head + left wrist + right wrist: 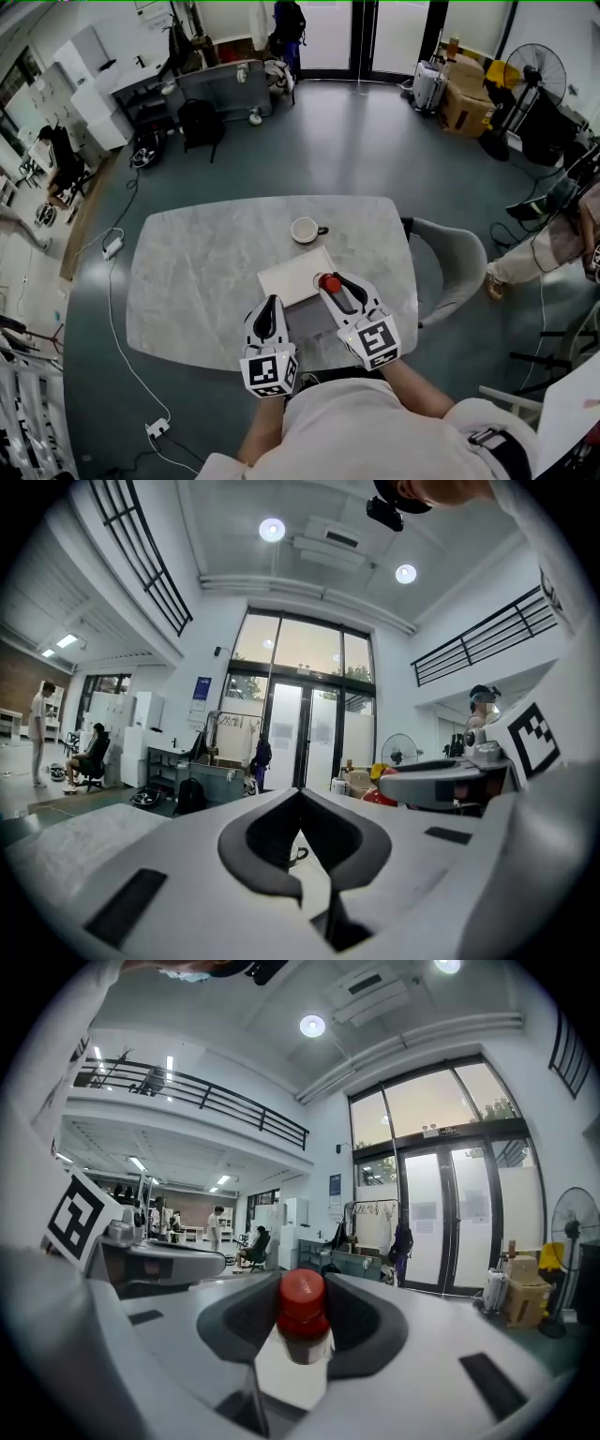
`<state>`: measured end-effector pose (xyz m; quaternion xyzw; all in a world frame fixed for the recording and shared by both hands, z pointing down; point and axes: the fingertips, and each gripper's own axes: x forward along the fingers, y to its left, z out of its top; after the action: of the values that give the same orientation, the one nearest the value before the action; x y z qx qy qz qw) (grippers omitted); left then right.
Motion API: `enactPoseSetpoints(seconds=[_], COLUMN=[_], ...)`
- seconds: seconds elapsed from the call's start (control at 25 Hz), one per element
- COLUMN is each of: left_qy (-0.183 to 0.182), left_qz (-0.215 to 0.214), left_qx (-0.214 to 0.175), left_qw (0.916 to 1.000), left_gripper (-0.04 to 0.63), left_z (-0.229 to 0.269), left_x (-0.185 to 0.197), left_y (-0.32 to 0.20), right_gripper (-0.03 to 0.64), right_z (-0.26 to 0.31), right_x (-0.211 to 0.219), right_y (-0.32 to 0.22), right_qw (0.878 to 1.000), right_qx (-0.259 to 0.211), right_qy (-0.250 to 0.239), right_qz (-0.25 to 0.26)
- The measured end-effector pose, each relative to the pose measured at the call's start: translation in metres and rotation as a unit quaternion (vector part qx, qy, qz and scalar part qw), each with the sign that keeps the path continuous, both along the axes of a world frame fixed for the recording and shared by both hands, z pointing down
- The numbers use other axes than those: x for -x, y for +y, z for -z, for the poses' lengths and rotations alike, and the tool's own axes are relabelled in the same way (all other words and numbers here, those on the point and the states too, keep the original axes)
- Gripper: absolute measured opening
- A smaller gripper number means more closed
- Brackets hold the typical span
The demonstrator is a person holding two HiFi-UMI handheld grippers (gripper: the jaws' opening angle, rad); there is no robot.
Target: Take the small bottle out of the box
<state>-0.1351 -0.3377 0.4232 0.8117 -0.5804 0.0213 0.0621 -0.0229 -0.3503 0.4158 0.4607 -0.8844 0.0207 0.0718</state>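
Note:
A small bottle (329, 282) with a red cap is held between the jaws of my right gripper (336, 285), just above the near right corner of the flat white box (291, 276) on the marble table (197, 272). In the right gripper view the red cap and clear body of the small bottle (303, 1314) sit clamped in the right gripper (302, 1283). My left gripper (270, 306) hovers near the table's front edge, left of the box. In the left gripper view the left gripper (300, 799) has its tips together with nothing between them.
A white cup (305, 230) stands on the table behind the box. A grey chair (455, 262) is at the table's right side. A cable and power strip (112, 247) lie on the floor at the left. A standing fan (534, 75) and cardboard boxes (467, 103) are far back right.

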Motion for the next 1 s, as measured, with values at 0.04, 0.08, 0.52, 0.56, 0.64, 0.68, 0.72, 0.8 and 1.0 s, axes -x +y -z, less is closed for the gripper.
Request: enactPoseSetpoints(seconds=[0.04,0.08,0.52,0.56,0.64,0.68,0.72,0.8,1.0], left_qy=[0.0,0.001,0.002,0.002,0.001,0.0,0.0,-0.001,-0.001], left_qz=[-0.001,-0.002,-0.01,-0.01,-0.01,-0.011,-0.012,-0.013,-0.003], left_qx=[-0.001,-0.002,-0.008,-0.009,-0.009,-0.008,-0.008,-0.007,-0.007], left_qw=[1.0,1.0,0.9999,0.9999,0.9999,0.9999,0.9999,0.9999,1.0], left_gripper=[0.023,0.023,0.023,0.023,0.023,0.023,0.023,0.023,0.023], left_z=[0.0,0.001,0.004,0.005,0.007,0.008,0.008,0.008,0.008], left_x=[-0.001,-0.002,-0.012,-0.012,-0.013,-0.015,-0.017,-0.017,-0.009], left_y=[0.0,0.0,0.004,0.004,0.005,0.006,0.006,0.007,0.009], right_gripper=[0.155,0.155,0.155,0.155,0.155,0.155,0.155,0.155,0.155], right_z=[0.0,0.0,-0.003,-0.002,0.001,0.003,0.005,0.003,-0.001], right_x=[-0.001,-0.003,-0.009,-0.008,-0.008,-0.008,-0.009,-0.01,-0.007], right_y=[0.001,0.001,0.006,0.007,0.008,0.009,0.009,0.009,0.009], right_qw=[1.0,1.0,1.0,1.0,1.0,1.0,1.0,1.0,1.0], right_qx=[0.001,0.0,-0.005,-0.007,-0.01,-0.01,-0.009,-0.007,-0.005], right_qy=[-0.001,-0.002,0.002,0.001,0.0,-0.001,-0.002,-0.003,-0.001], right_qz=[-0.001,-0.002,0.001,0.004,0.008,0.008,0.007,0.006,0.011])
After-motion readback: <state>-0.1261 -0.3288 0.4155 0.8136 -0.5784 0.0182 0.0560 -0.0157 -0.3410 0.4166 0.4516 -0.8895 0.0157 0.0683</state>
